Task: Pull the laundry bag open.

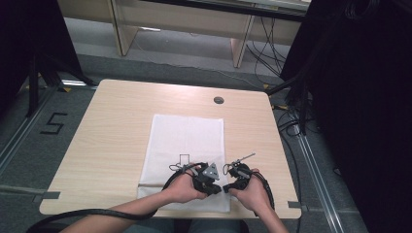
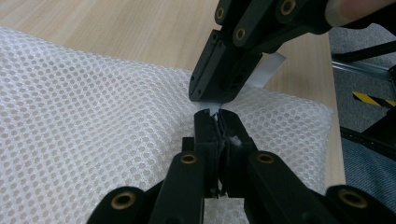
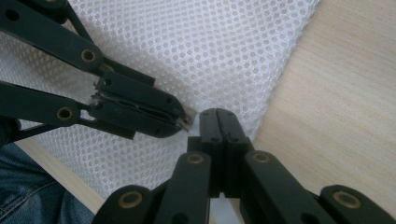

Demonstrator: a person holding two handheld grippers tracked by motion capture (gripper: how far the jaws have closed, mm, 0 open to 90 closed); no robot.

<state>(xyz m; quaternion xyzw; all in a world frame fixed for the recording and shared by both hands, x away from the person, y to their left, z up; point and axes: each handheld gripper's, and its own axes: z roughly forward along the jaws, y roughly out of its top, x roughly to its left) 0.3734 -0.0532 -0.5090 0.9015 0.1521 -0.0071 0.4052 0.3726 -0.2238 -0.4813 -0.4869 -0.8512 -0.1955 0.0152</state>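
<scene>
The white mesh bag (image 1: 187,145) lies flat on the table (image 1: 111,126), light and limp; both the left gripper (image 2: 217,119) and right gripper (image 3: 219,116) are clamped on its near-right edge, which looks the best hold.

1. Even overhead light fell on the table (image 1: 116,141); the areas left and right of it sat nearly black.
2. The white mesh cloth (image 1: 187,136) was bright, without glare.
3. In both gripper views, the near jaws were soft and dark.
</scene>
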